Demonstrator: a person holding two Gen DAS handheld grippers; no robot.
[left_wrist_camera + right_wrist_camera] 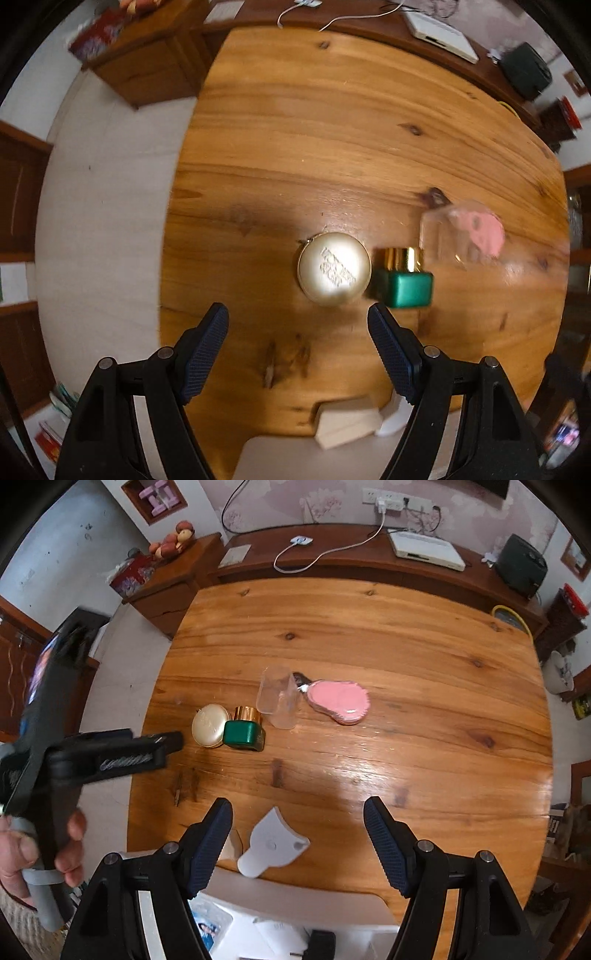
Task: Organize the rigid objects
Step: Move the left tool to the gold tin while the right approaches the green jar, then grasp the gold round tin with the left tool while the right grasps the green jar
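A cream-gold round jar (334,269) (209,725) stands on the wooden table (314,129) beside a green jar with a gold lid (402,280) (243,729), which lies tipped. A clear plastic cup (447,232) (279,696) lies next to a pink flat object (484,229) (340,699). My left gripper (297,312) hangs open just short of the round jar, nothing between its fingers. My right gripper (298,805) is open over the table's near edge, above a white flat piece (271,843) without touching it.
A person's hand (37,845) holds the left tool at the left side. A pale box (347,421) sits at the table's near edge. A dark sideboard (351,568) behind carries a white device (428,550), cables and a dark speaker (521,565). A small cabinet (166,590) stands back left.
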